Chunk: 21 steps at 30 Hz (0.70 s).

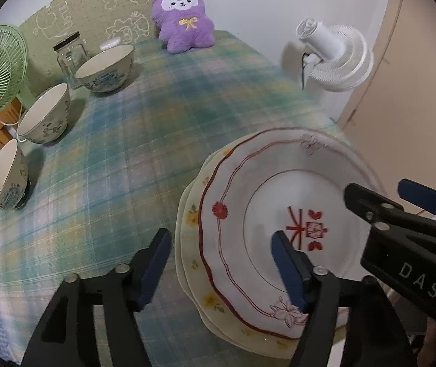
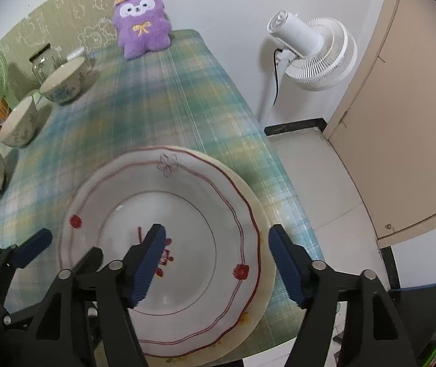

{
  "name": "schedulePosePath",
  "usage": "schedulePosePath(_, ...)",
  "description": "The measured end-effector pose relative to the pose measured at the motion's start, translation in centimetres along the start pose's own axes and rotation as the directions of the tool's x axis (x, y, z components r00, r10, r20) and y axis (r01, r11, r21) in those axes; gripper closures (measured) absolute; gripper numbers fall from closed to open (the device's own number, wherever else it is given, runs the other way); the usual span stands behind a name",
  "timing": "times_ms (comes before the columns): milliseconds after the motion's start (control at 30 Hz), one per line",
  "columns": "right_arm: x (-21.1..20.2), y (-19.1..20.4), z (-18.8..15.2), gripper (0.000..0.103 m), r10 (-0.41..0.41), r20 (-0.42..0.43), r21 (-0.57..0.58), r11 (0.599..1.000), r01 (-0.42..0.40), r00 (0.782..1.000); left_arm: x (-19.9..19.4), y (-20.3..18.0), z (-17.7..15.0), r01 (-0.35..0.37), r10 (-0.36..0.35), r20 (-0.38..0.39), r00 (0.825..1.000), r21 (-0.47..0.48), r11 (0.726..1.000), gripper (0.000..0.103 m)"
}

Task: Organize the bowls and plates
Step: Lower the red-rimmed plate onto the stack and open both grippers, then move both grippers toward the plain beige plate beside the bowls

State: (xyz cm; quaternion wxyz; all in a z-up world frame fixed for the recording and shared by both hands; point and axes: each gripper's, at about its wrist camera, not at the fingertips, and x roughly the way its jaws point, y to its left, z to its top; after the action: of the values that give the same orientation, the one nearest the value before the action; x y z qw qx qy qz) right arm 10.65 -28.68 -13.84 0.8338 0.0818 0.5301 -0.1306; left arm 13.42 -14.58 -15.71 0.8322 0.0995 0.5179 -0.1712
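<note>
A table covered in a green and blue plaid cloth (image 1: 163,140) fills both views. Low and right of centre in the left wrist view sits a stack of plates: a white plate with red trim (image 1: 248,189) resting on a cream plate with yellow flowers (image 1: 192,214), whose rim shows along the left edge. The 2 are nested, which suggests the plates are being gathered into 1 pile at the near table corner, close to the edge.

The left gripper (image 1: 221,267) hangs over the stack's left rim at the bottom of the frame. Its jaws are spread, 1 blue pad outside the rim over the cloth and the other above the plate's well, pinching nothing. The right gripper (image 2: 218,267) sits at the bottom of its own view, jaws likewise spread astride the right rim, and nothing is pressed between the pads. Holding opposite rims would steady a wide plate while lowering it, and the open jaws suggest it has been let go.

Along the left edge of the left wrist view, 3 patterned bowls stand apart in a row: a large bowl (image 1: 106,68), a middle bowl (image 1: 45,114) and a near bowl (image 1: 5,174). They are not yet stacked, so they look like the next job.
</note>
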Motion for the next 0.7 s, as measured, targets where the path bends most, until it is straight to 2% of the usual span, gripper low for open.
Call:
schedulePosePath(200,-2.6,0.4,1.0,0.024,0.033,0.012,0.030,0.999,-0.034,0.999,-3.5,0.7,1.1,0.016,-0.015,0.059,0.998,-0.008,1.000,0.014)
schedulePosePath(433,-5.6,1.5,2.5,0.023,0.064,0.044,-0.001,0.998,-0.064,0.997,-6.7,1.2,2.6,-0.011,0.016,0.110,0.994,-0.047,0.999,0.014)
schedulePosePath(700,-9.0,3.9,4.2,0.023,0.113,0.155,-0.110,0.989,-0.097,0.981,-9.3,3.4,3.7,-0.040,0.064,0.164,0.984,-0.145,0.989,0.014)
